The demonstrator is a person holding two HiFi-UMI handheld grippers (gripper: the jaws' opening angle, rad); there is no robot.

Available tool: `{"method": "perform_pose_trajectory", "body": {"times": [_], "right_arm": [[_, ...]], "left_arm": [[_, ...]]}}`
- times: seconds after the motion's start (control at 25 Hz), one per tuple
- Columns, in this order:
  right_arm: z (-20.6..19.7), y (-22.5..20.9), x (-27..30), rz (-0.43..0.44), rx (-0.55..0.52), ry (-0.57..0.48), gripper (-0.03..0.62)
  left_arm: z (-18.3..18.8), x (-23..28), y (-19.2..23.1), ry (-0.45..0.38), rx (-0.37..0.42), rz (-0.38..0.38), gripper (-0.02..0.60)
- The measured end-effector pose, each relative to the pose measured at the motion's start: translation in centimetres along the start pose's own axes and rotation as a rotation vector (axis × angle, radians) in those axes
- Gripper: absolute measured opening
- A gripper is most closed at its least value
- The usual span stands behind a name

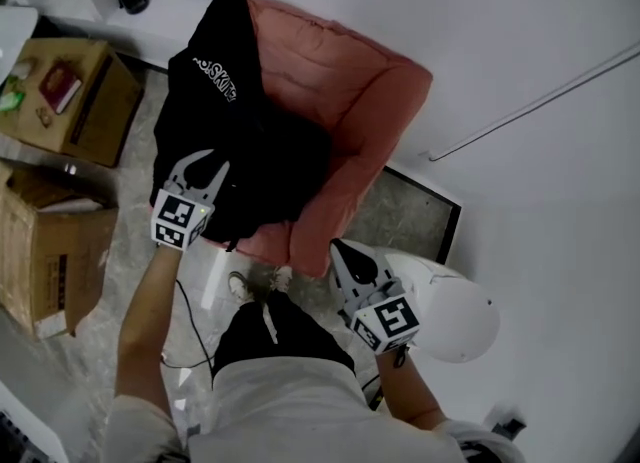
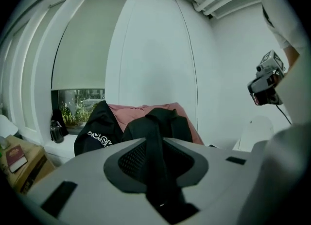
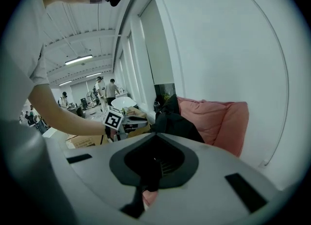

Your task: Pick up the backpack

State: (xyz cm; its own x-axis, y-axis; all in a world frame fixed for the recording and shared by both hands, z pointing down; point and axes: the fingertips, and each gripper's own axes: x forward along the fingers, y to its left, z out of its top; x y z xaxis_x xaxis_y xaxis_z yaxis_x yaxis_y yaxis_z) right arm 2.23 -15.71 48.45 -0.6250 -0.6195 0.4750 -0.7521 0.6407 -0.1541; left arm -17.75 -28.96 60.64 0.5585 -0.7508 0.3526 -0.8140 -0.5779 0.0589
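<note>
A black backpack (image 1: 275, 166) lies slumped on the seat of a pink armchair (image 1: 350, 91); it also shows in the left gripper view (image 2: 163, 122) and the right gripper view (image 3: 177, 124). My left gripper (image 1: 212, 159) (image 2: 156, 144) hovers over the backpack's left side. Its jaws stand apart, with black backpack fabric filling the gap between them. My right gripper (image 1: 336, 245) (image 3: 155, 147) hangs at the chair's front right corner, apart from the backpack, its tips together and nothing in them.
A black garment with white lettering (image 1: 215, 76) drapes over the chair's left arm. Cardboard boxes (image 1: 70, 101) (image 1: 45, 251) stand on the floor at the left. A white rounded object (image 1: 455, 316) sits right of my right gripper. White walls run behind the chair and along its right.
</note>
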Motion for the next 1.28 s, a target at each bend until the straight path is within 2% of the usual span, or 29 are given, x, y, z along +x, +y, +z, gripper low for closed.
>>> {"method": "perform_pose_trajectory", "body": {"times": [0.24, 0.48, 0.56, 0.64, 0.84, 0.96, 1.08, 1.2, 1.28], "right_arm": [[-1.5, 0.9, 2.2, 0.02, 0.043, -0.011, 0.02], [-3.4, 1.2, 2.6, 0.02, 0.091, -0.035, 0.02], [-4.4, 0.9, 2.8, 0.017, 0.111, -0.036, 0.02], [-5.3, 0.8, 2.9, 0.021, 0.132, -0.036, 0.019], [-8.1, 0.9, 3.0, 0.019, 0.172, -0.013, 0.02], [-9.6, 1.0, 3.3, 0.029, 0.18, 0.003, 0.02], [-10.2, 1.4, 3.7, 0.044, 0.184, 0.001, 0.02], [-10.3, 1.6, 3.5, 0.051, 0.191, -0.004, 0.02], [-10.4, 1.5, 3.3, 0.057, 0.193, -0.003, 0.02]], "left_arm": [[-3.0, 4.1, 1.1, 0.014, -0.048, -0.049, 0.111], [-4.0, 5.4, 1.2, -0.009, -0.108, -0.096, 0.173], [-4.1, 6.2, 1.2, -0.017, -0.123, -0.132, 0.198], [-4.2, 7.2, 1.0, -0.029, -0.137, -0.169, 0.252], [-4.2, 8.4, 1.6, -0.082, -0.21, -0.24, 0.311], [-3.5, 8.6, 1.3, -0.108, -0.274, -0.336, 0.318], [-2.5, 8.4, -0.2, -0.129, -0.303, -0.455, 0.318], [-2.4, 8.2, -0.3, -0.15, -0.367, -0.503, 0.318], [-2.2, 8.3, 0.2, -0.17, -0.453, -0.533, 0.318]]}}
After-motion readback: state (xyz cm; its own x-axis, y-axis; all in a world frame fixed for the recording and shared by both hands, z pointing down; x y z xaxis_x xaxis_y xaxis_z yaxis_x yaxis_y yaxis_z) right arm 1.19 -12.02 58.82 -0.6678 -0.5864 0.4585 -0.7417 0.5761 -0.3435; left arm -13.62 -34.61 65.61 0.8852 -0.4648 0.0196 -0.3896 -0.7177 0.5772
